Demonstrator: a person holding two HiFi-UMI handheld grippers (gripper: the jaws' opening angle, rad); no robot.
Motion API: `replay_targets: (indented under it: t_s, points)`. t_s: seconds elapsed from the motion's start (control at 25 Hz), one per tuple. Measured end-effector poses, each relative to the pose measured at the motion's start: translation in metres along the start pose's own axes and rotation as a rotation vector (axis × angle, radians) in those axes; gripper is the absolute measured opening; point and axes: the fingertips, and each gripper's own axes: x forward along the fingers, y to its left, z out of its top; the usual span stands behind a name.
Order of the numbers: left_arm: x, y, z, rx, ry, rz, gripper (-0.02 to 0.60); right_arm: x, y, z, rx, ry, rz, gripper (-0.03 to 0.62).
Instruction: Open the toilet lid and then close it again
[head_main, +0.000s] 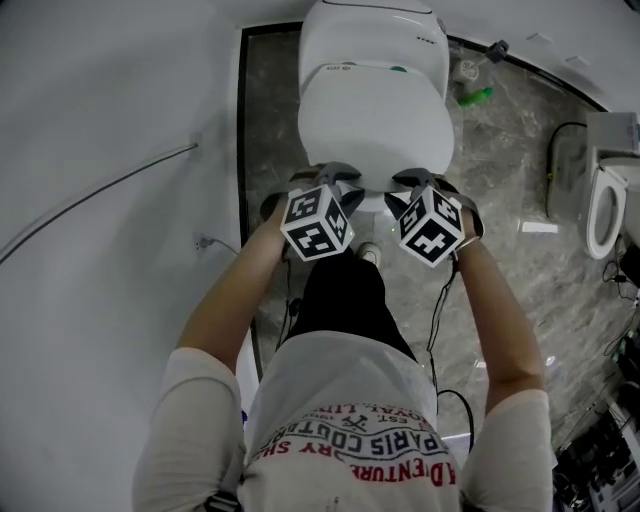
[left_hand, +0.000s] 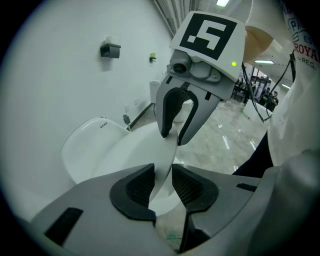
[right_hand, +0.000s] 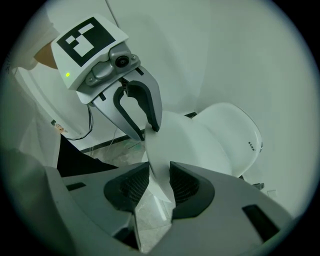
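Note:
The white toilet lid lies down or nearly down over the bowl, and I stand right in front of it. Both grippers are at the lid's front edge, turned on their sides and pointing steeply down. In the left gripper view the lid's edge runs between the pads of my left gripper, which looks closed on it. The same edge passes between the pads of my right gripper, whose jaws stand wide on either side. From above, the left gripper and right gripper sit side by side.
The toilet's back unit stands against the far wall. A white wall with a thin cable closes off the left. A second toilet is at the right, and a green object lies on the marble floor. My shoe is just below the bowl.

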Motion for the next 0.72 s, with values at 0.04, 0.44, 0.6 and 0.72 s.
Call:
replay_targets:
  t_s: [0.04, 0.44, 0.6, 0.72]
  points:
    - [0.005, -0.005, -0.005, 0.006, 0.011, -0.008, 0.110, 0.006, 0.005, -0.004, 0.004, -0.002, 0.020, 0.103]
    - [0.060, -0.048, -0.059, 0.022, 0.092, 0.006, 0.110, 0.069, 0.040, -0.041, 0.152, -0.020, 0.110, 0.107]
    - [0.079, -0.058, -0.076, -0.011, 0.114, -0.040, 0.110, 0.091, 0.042, -0.053, 0.287, -0.039, 0.135, 0.089]
    - [0.097, -0.063, -0.091, -0.041, 0.125, -0.071, 0.110, 0.112, 0.047, -0.064, 0.294, -0.030, 0.124, 0.075]
